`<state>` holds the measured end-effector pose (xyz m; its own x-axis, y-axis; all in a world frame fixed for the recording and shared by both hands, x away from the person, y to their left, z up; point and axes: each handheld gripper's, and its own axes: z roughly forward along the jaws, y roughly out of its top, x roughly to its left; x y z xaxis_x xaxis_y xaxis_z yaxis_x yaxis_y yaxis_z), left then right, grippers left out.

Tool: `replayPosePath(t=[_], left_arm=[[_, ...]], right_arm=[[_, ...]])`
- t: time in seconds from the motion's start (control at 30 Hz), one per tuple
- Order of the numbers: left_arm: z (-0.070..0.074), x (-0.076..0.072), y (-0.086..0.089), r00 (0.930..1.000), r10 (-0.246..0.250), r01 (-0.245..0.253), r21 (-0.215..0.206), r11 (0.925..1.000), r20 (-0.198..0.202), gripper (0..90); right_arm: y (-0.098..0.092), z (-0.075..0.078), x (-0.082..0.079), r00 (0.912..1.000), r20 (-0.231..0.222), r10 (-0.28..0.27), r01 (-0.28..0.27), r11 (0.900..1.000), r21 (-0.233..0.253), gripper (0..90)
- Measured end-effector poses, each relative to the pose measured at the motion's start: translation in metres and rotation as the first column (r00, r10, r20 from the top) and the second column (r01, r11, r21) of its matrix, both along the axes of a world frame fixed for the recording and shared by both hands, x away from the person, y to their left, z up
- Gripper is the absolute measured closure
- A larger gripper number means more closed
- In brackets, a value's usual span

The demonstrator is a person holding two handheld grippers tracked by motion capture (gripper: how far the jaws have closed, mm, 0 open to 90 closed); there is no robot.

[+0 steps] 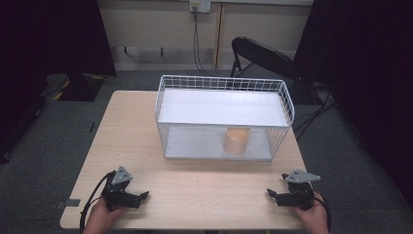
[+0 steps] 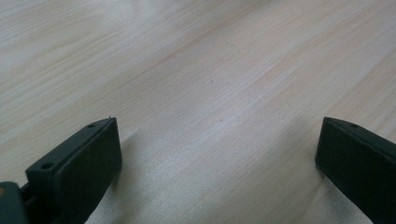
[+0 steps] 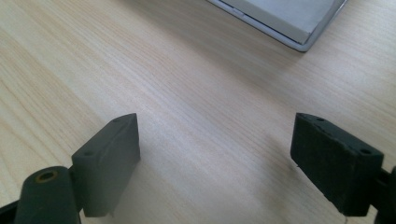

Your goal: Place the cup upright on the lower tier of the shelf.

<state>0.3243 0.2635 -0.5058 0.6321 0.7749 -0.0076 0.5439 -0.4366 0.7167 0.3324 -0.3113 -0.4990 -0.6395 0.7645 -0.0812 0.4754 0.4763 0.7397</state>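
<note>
My left claw [image 1: 144, 196] and right claw [image 1: 271, 194] rest spread and empty on the worktop [image 1: 204, 195], near its front edge. The orange cup [image 1: 236, 141] stands upright on the wire rack's [image 1: 223, 87] lower shelf, well beyond both claws.

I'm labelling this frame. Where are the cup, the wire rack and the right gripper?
cup [image 1: 236, 141], high view, its front wall.
wire rack [image 1: 160, 105], high view, left rim of its mesh.
right gripper [image 1: 271, 194], high view, between its fingertips.

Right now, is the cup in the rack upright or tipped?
Upright: the orange cup stands on the wire rack's lower shelf, its sides vertical.
</note>
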Motion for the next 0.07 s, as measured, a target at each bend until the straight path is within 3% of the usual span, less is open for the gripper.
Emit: replayPosePath(t=[0.07], left_arm=[[0.0000,0.0000,0.0000,1.0000,0.000,0.000,0.000,1.0000,0.000,0.0]], right_arm=[[0.0027,0.0023,0.0005,1.0000,0.004,0.002,-0.002,1.000,0.003,15.2]])
